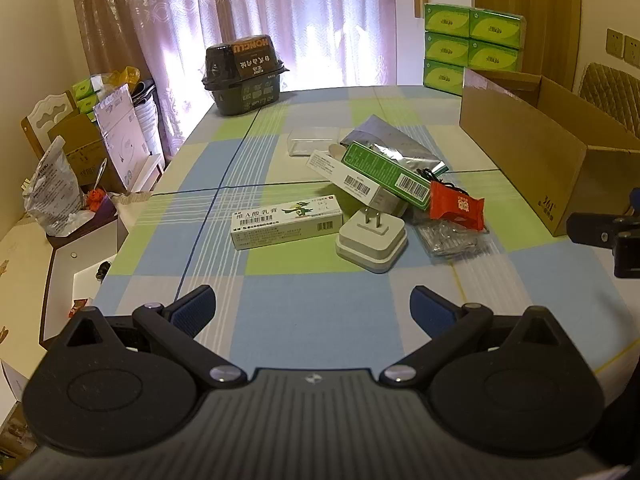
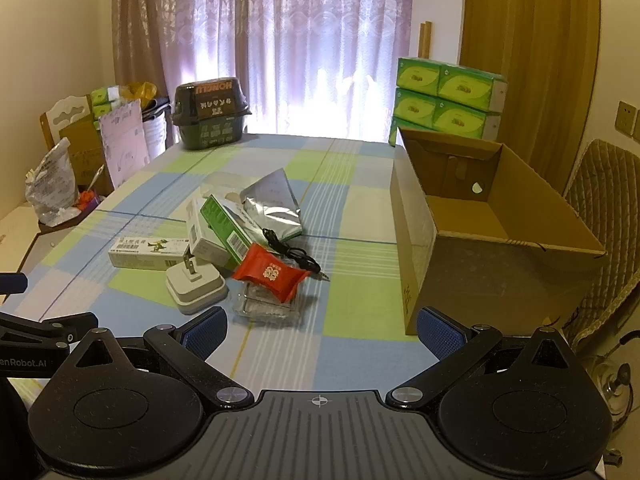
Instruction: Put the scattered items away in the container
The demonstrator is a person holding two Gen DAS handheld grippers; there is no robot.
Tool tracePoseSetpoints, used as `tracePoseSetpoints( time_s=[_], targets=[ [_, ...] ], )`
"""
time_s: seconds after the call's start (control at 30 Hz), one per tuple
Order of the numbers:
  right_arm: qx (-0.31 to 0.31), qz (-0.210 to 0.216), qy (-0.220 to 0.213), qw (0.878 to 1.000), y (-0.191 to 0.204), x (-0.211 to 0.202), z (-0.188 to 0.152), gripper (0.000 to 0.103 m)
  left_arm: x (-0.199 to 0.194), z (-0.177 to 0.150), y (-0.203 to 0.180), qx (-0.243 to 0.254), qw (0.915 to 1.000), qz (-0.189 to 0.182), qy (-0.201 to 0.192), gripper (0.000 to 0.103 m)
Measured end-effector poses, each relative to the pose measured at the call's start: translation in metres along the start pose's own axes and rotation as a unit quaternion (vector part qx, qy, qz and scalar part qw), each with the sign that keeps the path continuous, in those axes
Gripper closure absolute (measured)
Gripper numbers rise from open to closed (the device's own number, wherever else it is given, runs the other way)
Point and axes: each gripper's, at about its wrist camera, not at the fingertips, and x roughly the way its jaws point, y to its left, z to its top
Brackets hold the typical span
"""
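A: Surface?
B: Table [image 1: 320, 312] under a checked cloth, blue, green and pale squares. Sheer curtains [image 2: 304, 40] behind, daylight through them. Quilted chair [image 2: 604, 216] at the right, clutter of bags and cartons [image 1: 80, 168] off the left edge.

A: Container?
B: One cardboard box [image 2: 500, 264], open top, standing on the table's right side. What shows of its inside is bare.

A: Items, counted.
B: All in one loose heap mid-table, left of the box. Three cartons: one long white tube box [image 1: 286, 222], one white box [image 1: 352, 182], one green box [image 1: 386, 174] leaning on it. One white plug adapter [image 1: 372, 240], prongs up. One red snack packet [image 2: 272, 274] lying on one clear packet [image 2: 266, 304]. One silver foil pouch [image 2: 276, 208]. One black cable [image 2: 292, 254]. One clear tray [image 1: 312, 142] at the back.

A: Elsewhere?
B: One dark wrapped tub [image 1: 244, 76] at the far left corner; five green tissue packs [image 1: 472, 46] stacked behind the box.

A: Tools?
B: Left gripper [image 1: 314, 310] and right gripper [image 2: 322, 330] both spread wide, holding nothing, low over the near edge.
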Motion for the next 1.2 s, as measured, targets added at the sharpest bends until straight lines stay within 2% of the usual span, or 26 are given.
tracePoseSetpoints(
  time_s=[1.2],
  targets=[
    [-0.017, 0.0, 0.002, 1.0, 0.0044, 0.0016, -0.0006, 0.0, -0.0003, -0.002, 0.0045, -0.002, 1.0, 0.0, -0.001, 0.001]
  ],
)
